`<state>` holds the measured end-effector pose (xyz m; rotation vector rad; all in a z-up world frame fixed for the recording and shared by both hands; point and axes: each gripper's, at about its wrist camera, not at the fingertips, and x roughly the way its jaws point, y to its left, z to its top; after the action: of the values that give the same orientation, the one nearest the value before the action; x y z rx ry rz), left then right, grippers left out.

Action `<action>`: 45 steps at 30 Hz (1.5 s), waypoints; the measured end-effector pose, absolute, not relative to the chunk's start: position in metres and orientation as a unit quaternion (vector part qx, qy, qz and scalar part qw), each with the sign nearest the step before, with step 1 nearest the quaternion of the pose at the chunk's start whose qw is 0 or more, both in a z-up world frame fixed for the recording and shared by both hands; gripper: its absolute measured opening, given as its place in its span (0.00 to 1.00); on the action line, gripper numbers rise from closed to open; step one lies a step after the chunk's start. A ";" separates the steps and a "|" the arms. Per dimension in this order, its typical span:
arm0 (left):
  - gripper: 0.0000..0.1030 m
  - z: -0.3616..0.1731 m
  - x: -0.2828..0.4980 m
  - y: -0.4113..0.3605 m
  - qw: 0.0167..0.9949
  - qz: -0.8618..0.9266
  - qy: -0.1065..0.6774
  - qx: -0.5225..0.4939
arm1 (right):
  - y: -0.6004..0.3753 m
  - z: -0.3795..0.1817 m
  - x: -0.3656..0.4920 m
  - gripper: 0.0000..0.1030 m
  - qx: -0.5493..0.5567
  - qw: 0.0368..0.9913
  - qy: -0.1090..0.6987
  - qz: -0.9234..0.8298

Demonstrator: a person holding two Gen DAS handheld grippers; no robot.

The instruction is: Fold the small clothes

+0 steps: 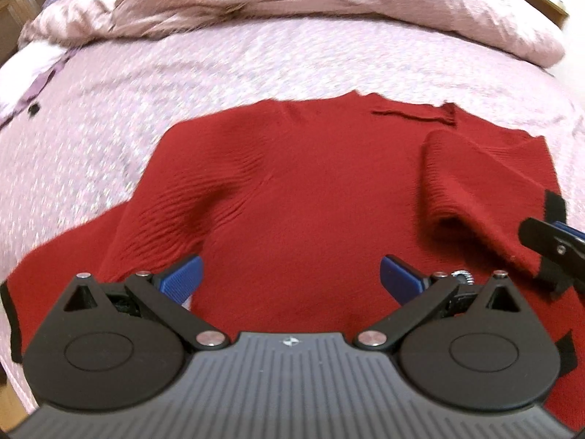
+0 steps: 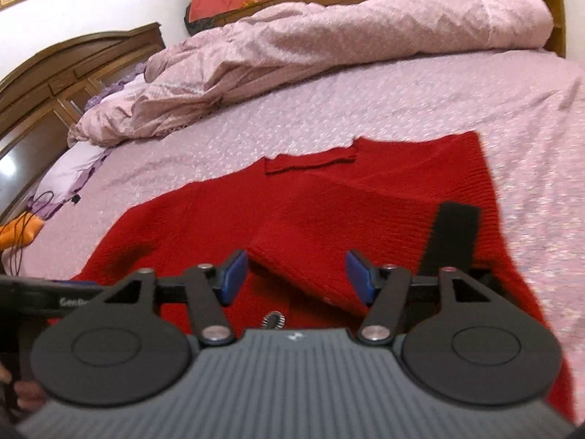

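A red knit sweater [image 1: 310,190] lies spread flat on the pink bed sheet [image 1: 109,109], neck edge away from me. Its right sleeve [image 1: 471,190] is folded inward over the body, and the sleeve's black cuff [image 2: 453,237] rests near the hem. My left gripper [image 1: 291,278] hovers open over the lower middle of the sweater, nothing between its blue pads. My right gripper [image 2: 297,276] is open just above the folded sleeve [image 2: 310,234]; the pads do not press the cloth. Its tip also shows at the right edge of the left wrist view, right gripper [image 1: 548,245].
A crumpled pink duvet [image 2: 329,36] is heaped along the far side of the bed. A wooden headboard [image 2: 55,73] stands at the left, with a lilac pillow [image 2: 69,172] and an orange object with a black cord [image 2: 18,234] beside it. A hand [image 2: 22,391] shows bottom left.
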<state>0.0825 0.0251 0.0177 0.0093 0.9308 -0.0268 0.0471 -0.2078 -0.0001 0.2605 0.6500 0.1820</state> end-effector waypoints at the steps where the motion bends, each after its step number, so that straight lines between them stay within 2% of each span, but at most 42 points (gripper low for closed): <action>1: 1.00 0.019 0.084 0.019 0.894 -0.018 0.447 0.010 | -0.213 0.002 0.043 0.60 0.126 0.937 0.316 0.084; 16: 1.00 0.014 0.088 -0.093 0.881 -0.112 0.452 0.078 | -0.304 -0.013 0.012 0.60 0.124 0.933 0.334 -0.041; 30: 1.00 -0.006 0.107 -0.208 0.876 -0.163 0.435 0.134 | -0.350 -0.045 0.002 0.60 0.146 0.925 0.346 -0.051; 39: 1.00 -0.036 0.119 -0.231 0.872 -0.127 0.433 0.188 | -0.359 -0.059 0.002 0.60 0.175 0.919 0.351 -0.030; 45: 0.99 -0.034 0.116 -0.226 0.876 -0.132 0.422 0.191 | -0.363 -0.064 0.002 0.61 0.187 0.917 0.351 -0.023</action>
<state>0.1160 -0.2255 -0.0343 0.3983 0.8813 -0.2759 0.0019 -0.3627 -0.0636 0.3853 0.7215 -0.0469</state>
